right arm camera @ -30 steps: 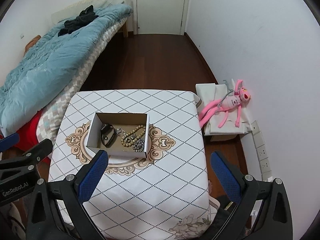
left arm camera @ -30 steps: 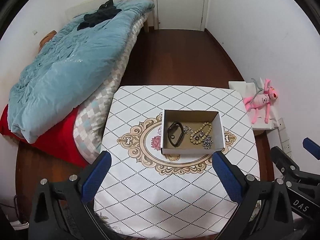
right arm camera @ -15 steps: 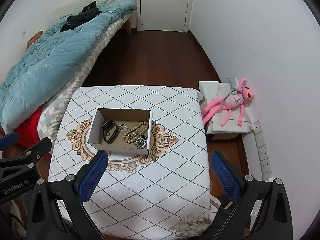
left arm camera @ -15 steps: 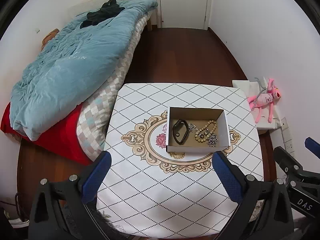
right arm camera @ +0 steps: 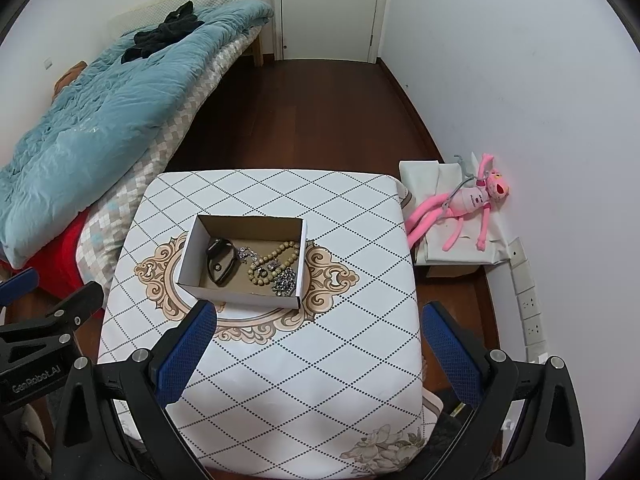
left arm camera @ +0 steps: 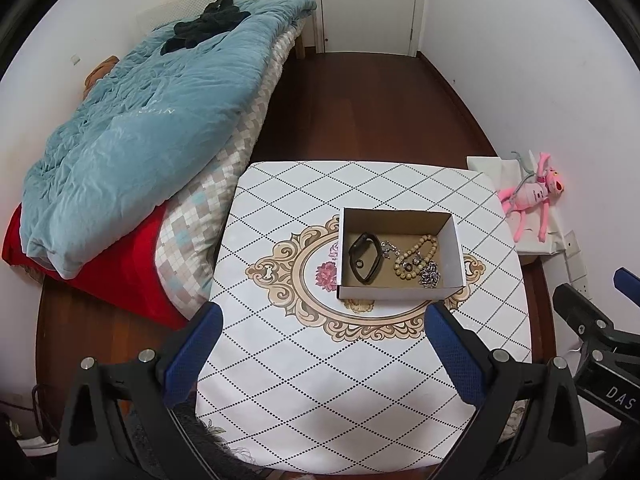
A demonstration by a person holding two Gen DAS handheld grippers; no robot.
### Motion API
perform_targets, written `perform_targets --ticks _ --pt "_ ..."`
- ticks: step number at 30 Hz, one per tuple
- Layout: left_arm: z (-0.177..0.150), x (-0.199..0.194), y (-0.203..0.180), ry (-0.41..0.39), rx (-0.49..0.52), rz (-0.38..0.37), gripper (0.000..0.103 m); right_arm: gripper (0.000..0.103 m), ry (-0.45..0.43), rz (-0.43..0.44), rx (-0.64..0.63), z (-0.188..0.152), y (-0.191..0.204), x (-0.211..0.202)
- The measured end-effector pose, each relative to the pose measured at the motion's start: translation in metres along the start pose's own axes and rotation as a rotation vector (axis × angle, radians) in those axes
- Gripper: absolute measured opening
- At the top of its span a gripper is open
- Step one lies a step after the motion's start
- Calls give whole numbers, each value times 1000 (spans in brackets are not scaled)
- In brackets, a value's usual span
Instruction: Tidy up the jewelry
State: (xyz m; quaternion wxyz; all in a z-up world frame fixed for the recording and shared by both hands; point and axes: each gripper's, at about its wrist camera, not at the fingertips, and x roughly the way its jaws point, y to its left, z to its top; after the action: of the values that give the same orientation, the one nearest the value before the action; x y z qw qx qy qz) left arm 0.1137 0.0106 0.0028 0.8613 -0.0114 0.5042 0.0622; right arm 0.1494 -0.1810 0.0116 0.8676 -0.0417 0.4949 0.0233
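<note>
An open cardboard box [left arm camera: 400,294] [right arm camera: 236,295] stands near the middle of the small table [left arm camera: 280,360] [right arm camera: 340,340]. In it lie a black wristband [left arm camera: 364,257] [right arm camera: 221,261], a tan bead bracelet [left arm camera: 416,254] [right arm camera: 274,260] and a silver chain [left arm camera: 430,276] [right arm camera: 285,283]. My left gripper [left arm camera: 322,350] is open and empty, held high above the table's near edge. My right gripper [right arm camera: 318,348] is open and empty too, above the near right part of the table. Both are well apart from the box.
A bed with a blue quilt [left arm camera: 132,140] [right arm camera: 100,112] runs along the left, touching the table's left side. A pink plush toy [left arm camera: 532,196] [right arm camera: 464,208] lies on a white box by the right wall. Dark wood floor leads to a white door [right arm camera: 328,8].
Both grippers have pulled up and back from the table, so the box looks smaller and farther. Both stay open. The jewelry in the box has not moved.
</note>
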Motion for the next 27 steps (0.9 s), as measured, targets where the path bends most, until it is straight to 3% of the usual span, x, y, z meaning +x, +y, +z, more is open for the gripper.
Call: perform_targets --ticks 27 --pt "-4 0 3 -3 3 -6 103 103 20 16 -10 -4 6 3"
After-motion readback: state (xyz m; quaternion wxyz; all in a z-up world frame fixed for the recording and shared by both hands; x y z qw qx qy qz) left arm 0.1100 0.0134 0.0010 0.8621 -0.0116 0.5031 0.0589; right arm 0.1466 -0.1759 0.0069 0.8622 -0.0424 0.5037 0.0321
